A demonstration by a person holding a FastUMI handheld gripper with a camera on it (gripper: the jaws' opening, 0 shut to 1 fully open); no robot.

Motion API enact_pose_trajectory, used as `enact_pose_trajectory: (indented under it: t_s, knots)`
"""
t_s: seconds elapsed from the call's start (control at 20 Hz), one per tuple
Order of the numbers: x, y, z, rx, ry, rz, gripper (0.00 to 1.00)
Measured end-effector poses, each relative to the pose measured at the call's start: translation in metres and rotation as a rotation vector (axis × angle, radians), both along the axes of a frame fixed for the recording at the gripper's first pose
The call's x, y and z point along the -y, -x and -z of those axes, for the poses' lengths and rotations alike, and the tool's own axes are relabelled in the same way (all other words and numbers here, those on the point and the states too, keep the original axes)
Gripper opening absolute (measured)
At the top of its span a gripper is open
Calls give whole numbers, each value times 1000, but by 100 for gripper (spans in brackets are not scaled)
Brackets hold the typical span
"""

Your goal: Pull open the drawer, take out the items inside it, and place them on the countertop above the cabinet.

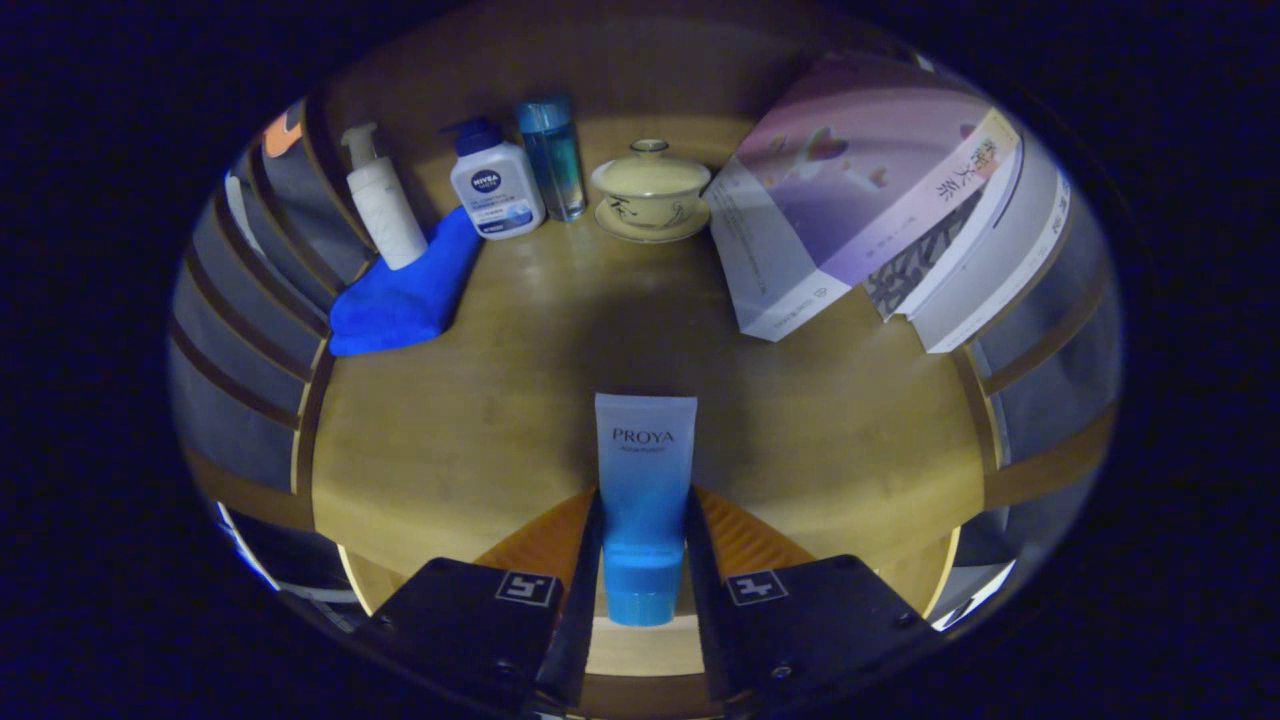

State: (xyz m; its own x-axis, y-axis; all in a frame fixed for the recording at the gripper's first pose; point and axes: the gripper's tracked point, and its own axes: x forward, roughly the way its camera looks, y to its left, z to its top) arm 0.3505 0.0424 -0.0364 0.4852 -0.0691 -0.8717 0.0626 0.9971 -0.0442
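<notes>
Your gripper (644, 545) is clamped on the tube (644, 490): both fingers press its lower part, just above the round cap, and the flat sealed end points forward over the countertop (480, 420).

Going from left to right along the far side, you see first a white pump bottle (385, 200), tall and narrow, standing on a blue cloth (405, 290). The cloth looks soft and lies folded, reaching toward you along the left edge of the wood. Beside it, touching the cloth, stands a white bottle (495, 180) with a dark blue pump, wider and flatter. Just right of it is a clear blue bottle (552, 155), smooth and see-through. Next comes a lidded cup (651, 185) on a saucer, pale and glossy like ceramic, with a small knob on the lid. At the far right, some books (880, 190) lean together; their covers are smooth and mostly white and purple.

The countertop is pale wood with a matte surface. The wood between the tube and the far row is bare, so nothing stands in your way there.
</notes>
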Motion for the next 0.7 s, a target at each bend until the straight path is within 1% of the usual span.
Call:
enact_pose_trajectory:
  t_s: [0.25, 0.4, 0.6, 0.7]
  knots:
    - [0, -2, -3, 51, -12, 13, 56]
    - [-1, 3, -10, 72, 4, 15, 69]
    - [-7, 10, -19, 96, 19, -16, 69]
    - [-9, 13, -22, 112, 14, -12, 69]
